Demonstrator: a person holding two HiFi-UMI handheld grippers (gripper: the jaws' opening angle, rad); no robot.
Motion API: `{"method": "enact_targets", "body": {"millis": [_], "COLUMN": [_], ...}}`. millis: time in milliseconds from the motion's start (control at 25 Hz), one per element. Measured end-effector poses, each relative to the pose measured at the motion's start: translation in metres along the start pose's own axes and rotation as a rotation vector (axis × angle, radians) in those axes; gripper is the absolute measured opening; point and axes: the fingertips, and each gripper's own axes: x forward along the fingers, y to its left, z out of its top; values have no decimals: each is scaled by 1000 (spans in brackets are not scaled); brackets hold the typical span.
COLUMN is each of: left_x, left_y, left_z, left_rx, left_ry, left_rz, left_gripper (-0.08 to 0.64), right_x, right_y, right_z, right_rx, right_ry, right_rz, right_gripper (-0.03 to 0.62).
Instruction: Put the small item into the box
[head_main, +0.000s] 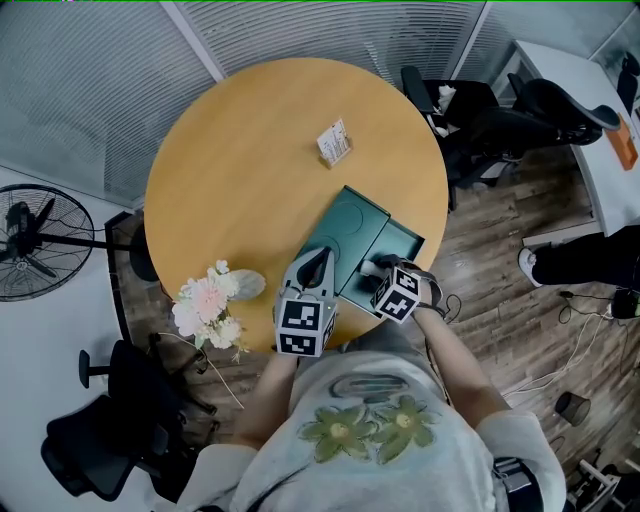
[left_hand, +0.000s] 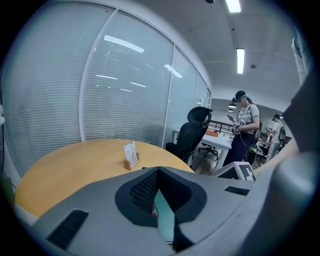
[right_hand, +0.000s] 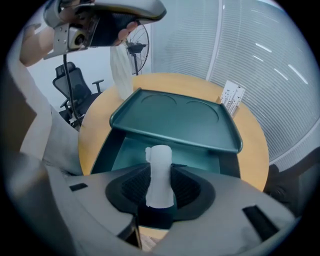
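A teal box (head_main: 400, 243) lies near the table's front edge, its lid (head_main: 345, 232) raised. My left gripper (head_main: 320, 264) is shut on the lid's near edge; in the left gripper view a strip of teal lid (left_hand: 164, 218) shows between the closed jaws. My right gripper (head_main: 376, 269) is shut on a small white cylinder (right_hand: 160, 176), upright between the pads. It is held just in front of the box's open tray (right_hand: 165, 151), under the lifted lid (right_hand: 175, 118). The left gripper (right_hand: 102, 22) shows at the top left of the right gripper view.
A small card stand (head_main: 335, 143) sits far on the round wooden table (head_main: 240, 170). A bunch of pale flowers (head_main: 208, 306) lies at its left front edge. A floor fan (head_main: 25, 250) and office chairs (head_main: 470, 110) ring the table. A person (left_hand: 243, 131) stands beyond.
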Motion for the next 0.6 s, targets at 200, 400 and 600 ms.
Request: {"method": "enact_targets", "body": {"millis": [200, 400, 600], "left_x": [-2, -3, -4], "left_y": [2, 3, 3], "left_z": [0, -3, -6], "left_rx": [-3, -6, -5], "left_ry": [2, 7, 10], "left_rz": [8, 13, 13], "left_gripper": [3, 3, 3], "right_x": [6, 13, 18], "right_y": [3, 6, 9], "right_z": [1, -2, -6], "right_rx": [-46, -84, -111], "right_ry": [39, 69, 96], "right_rz": [12, 18, 21], "right_gripper": [135, 135, 135]}}
